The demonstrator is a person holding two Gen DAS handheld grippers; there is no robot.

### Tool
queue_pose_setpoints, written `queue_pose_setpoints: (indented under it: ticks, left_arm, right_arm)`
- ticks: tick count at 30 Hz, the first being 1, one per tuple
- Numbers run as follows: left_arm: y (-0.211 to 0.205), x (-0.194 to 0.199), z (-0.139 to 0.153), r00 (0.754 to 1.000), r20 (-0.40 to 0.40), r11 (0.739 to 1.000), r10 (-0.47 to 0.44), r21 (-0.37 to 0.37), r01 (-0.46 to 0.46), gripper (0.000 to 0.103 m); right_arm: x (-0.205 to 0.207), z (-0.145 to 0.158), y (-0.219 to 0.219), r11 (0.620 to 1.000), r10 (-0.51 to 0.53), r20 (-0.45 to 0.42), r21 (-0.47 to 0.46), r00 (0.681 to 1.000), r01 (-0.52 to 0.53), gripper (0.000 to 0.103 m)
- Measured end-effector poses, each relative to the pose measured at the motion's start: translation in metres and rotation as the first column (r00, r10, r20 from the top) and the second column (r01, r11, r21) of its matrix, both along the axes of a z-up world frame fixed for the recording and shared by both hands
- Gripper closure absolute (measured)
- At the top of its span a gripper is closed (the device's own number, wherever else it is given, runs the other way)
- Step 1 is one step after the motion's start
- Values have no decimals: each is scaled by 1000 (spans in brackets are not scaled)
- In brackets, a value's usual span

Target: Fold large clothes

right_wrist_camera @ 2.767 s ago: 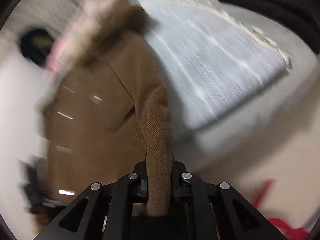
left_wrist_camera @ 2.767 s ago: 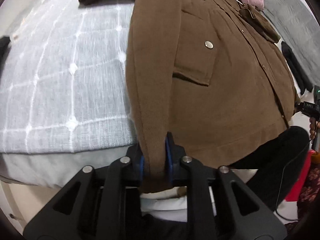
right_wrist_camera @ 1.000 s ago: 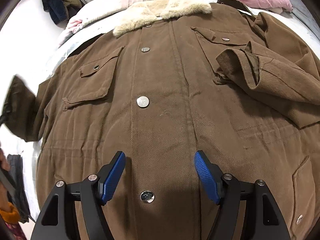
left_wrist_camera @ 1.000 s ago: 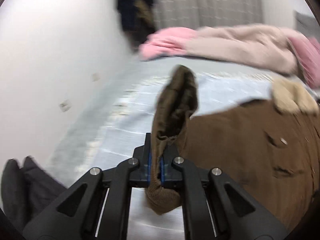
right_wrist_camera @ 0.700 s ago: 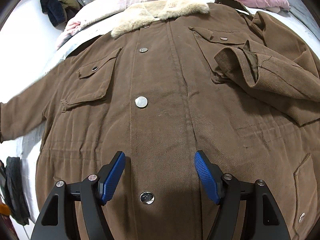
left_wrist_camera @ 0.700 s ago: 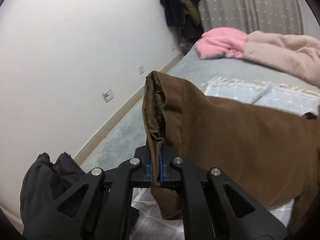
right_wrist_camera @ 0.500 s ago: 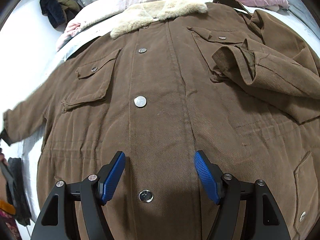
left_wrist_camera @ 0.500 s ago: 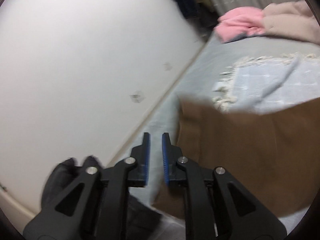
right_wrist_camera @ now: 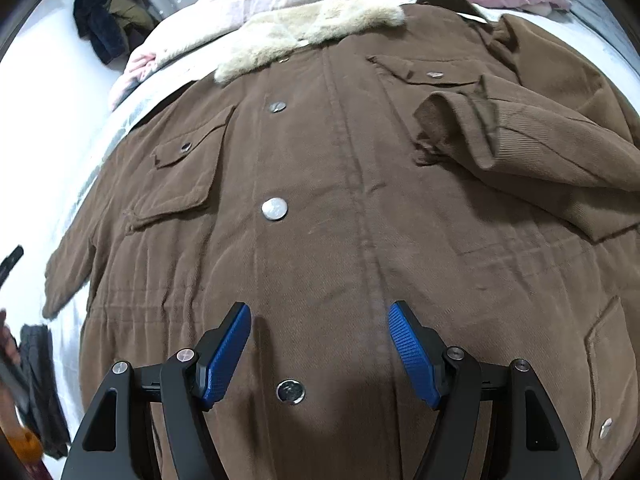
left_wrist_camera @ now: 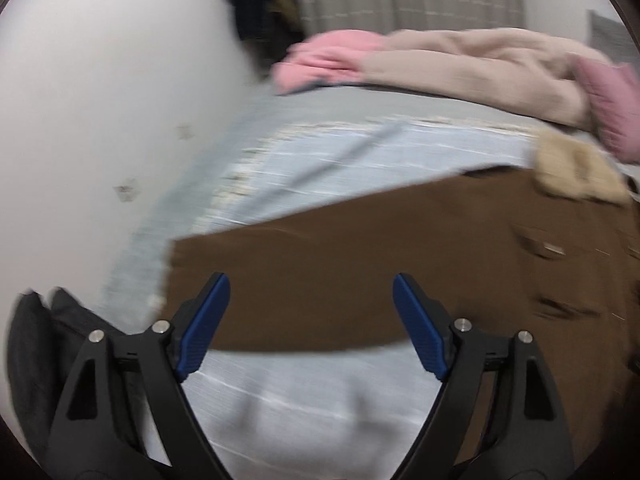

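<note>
Dropped since half a sec ago: sleeve (left_wrist_camera: 320, 280) now flat on the bed, no longer pinched by left gripper (left_wrist_camera: 308, 320); jaws opening, spread wide, nothing pressed between pads, hovering just above the sleeve's cuff end. Left view blurred.

Landmark = brown coat (right_wrist_camera: 340, 220), spread face-up over the pale blue blanket (left_wrist_camera: 320, 392), buttoned, fur collar (right_wrist_camera: 304, 28) at far end. Pink-beige bedding (left_wrist_camera: 460, 68) piled beyond the collar; dark clothes (right_wrist_camera: 108, 8) hanging on wall past that. Other sleeve (right_wrist_camera: 540, 148) folded across the coat's chest, cuff near the chest pocket. Straightened sleeve out sideways from the coat, cuff edge close to blanket's fringed border, bare blanket on both sides of it. Dark garment (left_wrist_camera: 36, 360) off bed edge, beside that cuff.

Right gripper (right_wrist_camera: 320, 352) over coat's lower front, jaws held wide apart, empty, straddling the button line; one snap (right_wrist_camera: 290, 391) between the fingers. Can't tell whether tips touch fabric.
</note>
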State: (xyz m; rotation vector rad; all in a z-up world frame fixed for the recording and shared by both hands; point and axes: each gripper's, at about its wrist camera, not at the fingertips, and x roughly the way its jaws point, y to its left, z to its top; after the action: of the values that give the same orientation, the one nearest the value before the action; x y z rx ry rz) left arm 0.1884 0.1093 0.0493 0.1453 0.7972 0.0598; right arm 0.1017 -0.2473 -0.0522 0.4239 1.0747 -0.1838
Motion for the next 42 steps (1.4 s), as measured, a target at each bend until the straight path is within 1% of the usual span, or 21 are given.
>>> queue_pose_setpoints:
  ticks: [3,5,6,8,9,12,15,18,20,22,23,24,25,26,27,29,31,34,38,40,42]
  left_arm:
    - [-42,-26,-10,992,-56,992,-114,-62,110,16]
    - [-66,-42,-20,982,-84,981,-170,-111,160,16]
    - [-75,-50,-23,978,-88,975,-187,-136,174,16]
    - [-92,-64,-35,965,-97,956,-242,-194,220,16]
    - [-102,-72,-46,958,-100,943,-269,-228,241,16]
    - [-117,-84,-70,945,-104,922,-310,-275,272,16]
    - [-125,-85,-89,938,-161,924,-306,-286,252,16]
    - [-120,-82,-94,955,-132,927,-267,-305,217,16]
    - [-118,-80,-95,956,-128,922,-264,-324,212,16]
    - [-115,-79,-95,958,-119,921,-262,-327,212,16]
    - [-112,-79,-95,960,-112,923,-256,-322,209,16]
    - [-111,-78,-95,961,-111,927,-251,-314,206,16]
    - [-111,-78,-97,961,-114,929,-252,-307,207,16]
    - [-109,-80,-98,960,-116,929,-254,-304,209,16]
    - [-109,-80,-98,959,-117,930,-259,-300,214,16]
    - [-108,-80,-98,958,-118,929,-262,-298,217,16]
    - [-108,-79,-99,959,-124,931,-255,-300,209,16]
    - [-110,-76,-98,958,-131,929,-254,-308,204,16]
    - [-112,-75,-98,956,-133,928,-260,-307,210,16]
    - [-111,-75,-98,955,-133,926,-265,-311,213,16]
    - [-109,-75,-98,956,-131,923,-263,-322,210,16]
  right_arm:
    - [-3,8,-1,996,-11,22,-88,1000,13,30]
    - [-5,13,-2,982,-30,33,-185,999,35,30]
    - [-6,17,-2,964,-46,41,-261,998,55,30]
    - [-9,23,-3,910,-77,64,-404,995,97,30]
    - [-10,25,-5,894,-82,71,-436,994,104,30]
    - [-10,26,-14,839,-84,87,-531,993,118,30]
    - [-4,15,-21,786,-69,80,-610,994,103,30]
    - [4,-6,-24,722,0,18,-692,1000,12,32]
    - [11,-18,-26,670,28,-19,-742,999,-33,32]
    - [14,-20,-32,659,39,-14,-751,999,-36,38]
    - [16,-18,-38,665,41,-20,-746,999,-42,59]
    - [17,-15,-46,675,43,-34,-736,999,-54,97]
    - [16,-9,-51,685,44,-35,-727,998,-55,97]
    - [12,4,-61,698,51,-5,-715,999,-39,97]
    - [7,15,-69,686,47,12,-727,999,-23,97]
    - [-4,46,-87,636,28,60,-771,998,29,97]
    - [-15,77,-110,612,-5,104,-786,995,85,97]
    - [-32,127,-154,592,-81,160,-786,984,176,97]
    - [-61,181,-218,570,-206,220,-765,954,299,97]
    - [-75,195,-250,564,-267,239,-747,934,352,97]
    - [-91,203,-288,574,-334,256,-708,907,411,97]
